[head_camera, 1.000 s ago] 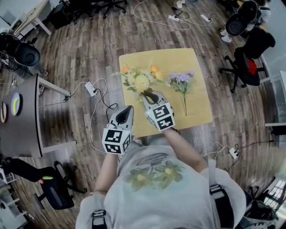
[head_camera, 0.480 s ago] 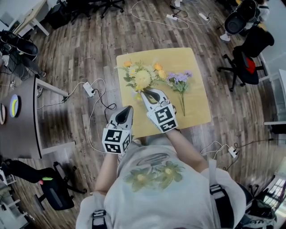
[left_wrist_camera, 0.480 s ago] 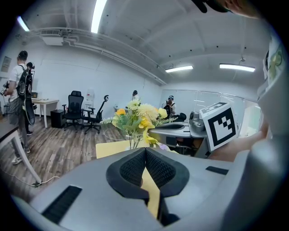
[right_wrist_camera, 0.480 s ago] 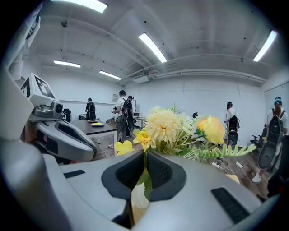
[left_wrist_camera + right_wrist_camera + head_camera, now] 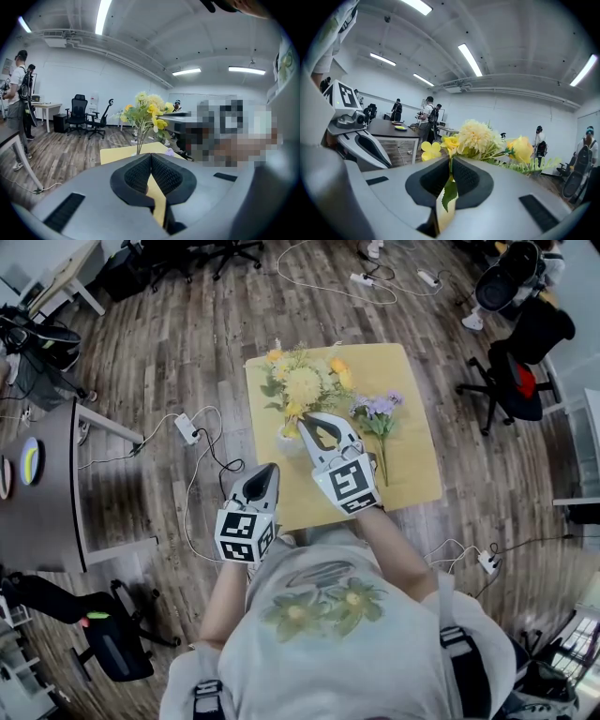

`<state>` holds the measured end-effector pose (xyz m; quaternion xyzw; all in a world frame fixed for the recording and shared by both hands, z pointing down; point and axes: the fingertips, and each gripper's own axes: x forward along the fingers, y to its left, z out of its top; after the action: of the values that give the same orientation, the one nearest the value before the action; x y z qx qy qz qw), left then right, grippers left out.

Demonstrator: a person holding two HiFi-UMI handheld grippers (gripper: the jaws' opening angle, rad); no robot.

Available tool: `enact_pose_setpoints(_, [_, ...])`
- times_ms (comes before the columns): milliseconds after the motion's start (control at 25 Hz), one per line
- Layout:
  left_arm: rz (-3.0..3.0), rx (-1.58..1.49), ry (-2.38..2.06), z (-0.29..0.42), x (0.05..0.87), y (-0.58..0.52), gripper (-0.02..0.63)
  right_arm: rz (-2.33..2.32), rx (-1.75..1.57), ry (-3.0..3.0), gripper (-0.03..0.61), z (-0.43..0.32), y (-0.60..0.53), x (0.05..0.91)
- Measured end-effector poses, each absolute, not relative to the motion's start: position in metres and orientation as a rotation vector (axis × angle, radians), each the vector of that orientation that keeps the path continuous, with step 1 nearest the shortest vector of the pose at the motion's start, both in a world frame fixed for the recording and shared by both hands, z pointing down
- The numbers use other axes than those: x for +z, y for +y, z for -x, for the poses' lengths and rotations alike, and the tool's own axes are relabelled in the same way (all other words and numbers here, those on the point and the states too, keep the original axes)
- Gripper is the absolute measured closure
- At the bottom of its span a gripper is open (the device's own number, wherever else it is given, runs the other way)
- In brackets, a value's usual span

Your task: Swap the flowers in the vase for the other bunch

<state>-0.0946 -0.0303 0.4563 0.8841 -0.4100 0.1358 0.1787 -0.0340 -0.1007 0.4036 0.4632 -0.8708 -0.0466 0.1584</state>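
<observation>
The counter [image 5: 412, 474] is bare along its near edge and at its far right corner. A purple bunch [image 5: 378, 409] lies lengthwise across the right half. A yellow bunch [image 5: 302, 385], clamped in the right tongs [image 5: 311, 420], crowds the left half.

We hold the yellow-and-orange flower bunch [image 5: 302, 382] upright at the small clear vase [image 5: 284, 438], while the purple-flowered bunch [image 5: 379, 410] lies flat just beside it.
</observation>
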Motion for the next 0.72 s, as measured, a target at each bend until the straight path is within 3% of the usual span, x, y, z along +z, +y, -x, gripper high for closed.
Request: enact_pose_setpoints(720, [-2.521, 0.381, -1.116, 0.092, 0.458, -0.024, 0.595, -1.487, -0.520, -2.417, 0.531, 0.013, -0.104, 0.328])
